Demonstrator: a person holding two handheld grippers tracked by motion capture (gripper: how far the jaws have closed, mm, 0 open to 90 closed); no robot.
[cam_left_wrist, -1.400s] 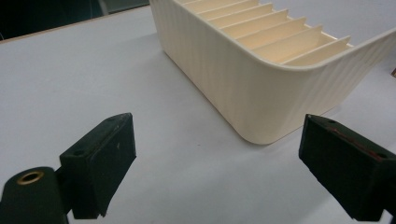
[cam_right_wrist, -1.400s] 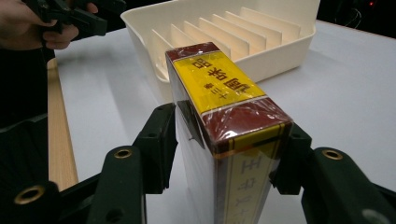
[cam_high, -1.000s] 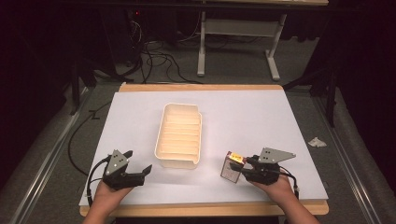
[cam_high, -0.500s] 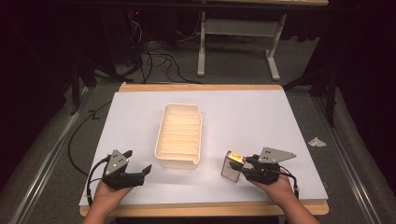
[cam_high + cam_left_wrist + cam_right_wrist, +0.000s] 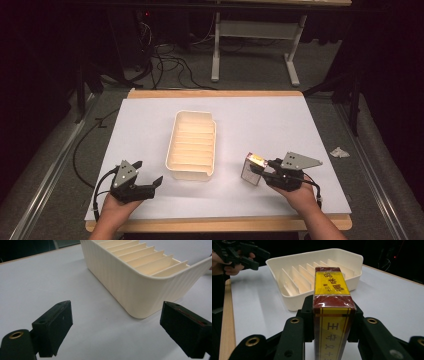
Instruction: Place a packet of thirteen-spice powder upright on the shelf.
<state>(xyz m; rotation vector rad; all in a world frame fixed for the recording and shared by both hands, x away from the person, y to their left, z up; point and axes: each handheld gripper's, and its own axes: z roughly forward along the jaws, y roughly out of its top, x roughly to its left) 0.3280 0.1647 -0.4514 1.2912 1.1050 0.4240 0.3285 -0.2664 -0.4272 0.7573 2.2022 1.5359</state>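
A cream slotted tray (image 5: 192,145) sits in the middle of the white table cover; its rim (image 5: 294,258) and ribbed wall (image 5: 125,282) are seen up close from both gripper views. My right gripper (image 5: 261,171) is shut on a red-and-yellow wrapped box (image 5: 252,169), held upright just right of the tray's near end. In the right gripper view the box (image 5: 332,302) stands squeezed between the black jaws. My left gripper (image 5: 149,176) rests near the table's front left, open, with bare table between its pads (image 5: 56,320).
The white sheet covers a wooden table (image 5: 215,93) whose front edge lies just behind my hands. A crumpled paper scrap (image 5: 339,151) lies on the floor to the right. Cables (image 5: 165,60) and a desk frame (image 5: 255,45) stand beyond the far edge.
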